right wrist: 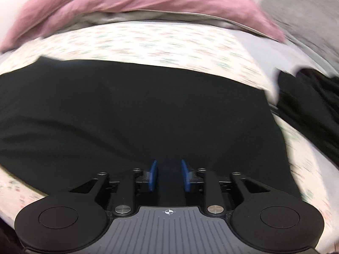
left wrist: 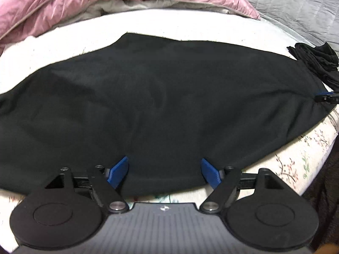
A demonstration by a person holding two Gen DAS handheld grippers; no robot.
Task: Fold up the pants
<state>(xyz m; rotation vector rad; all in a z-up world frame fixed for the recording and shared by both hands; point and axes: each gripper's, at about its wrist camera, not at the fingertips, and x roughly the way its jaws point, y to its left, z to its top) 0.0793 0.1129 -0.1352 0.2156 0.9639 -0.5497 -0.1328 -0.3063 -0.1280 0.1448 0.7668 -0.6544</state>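
The black pants (left wrist: 161,97) lie spread flat across the floral bed sheet (left wrist: 296,160). My left gripper (left wrist: 164,172) is open, its blue fingers (left wrist: 118,172) wide apart at the pants' near edge with cloth between them. In the right wrist view the pants (right wrist: 135,110) fill the middle, blurred by motion. My right gripper (right wrist: 168,175) is open with a narrower gap, low over the black cloth near its right end. The right gripper's tip also shows in the left wrist view (left wrist: 327,97) at the pants' far right edge.
A pink duvet (left wrist: 89,2) is bunched along the far side of the bed, with a grey quilt (left wrist: 296,6) at the far right. A heap of other black clothing (left wrist: 313,61) (right wrist: 309,110) lies just right of the pants. The bed edge drops off at the right.
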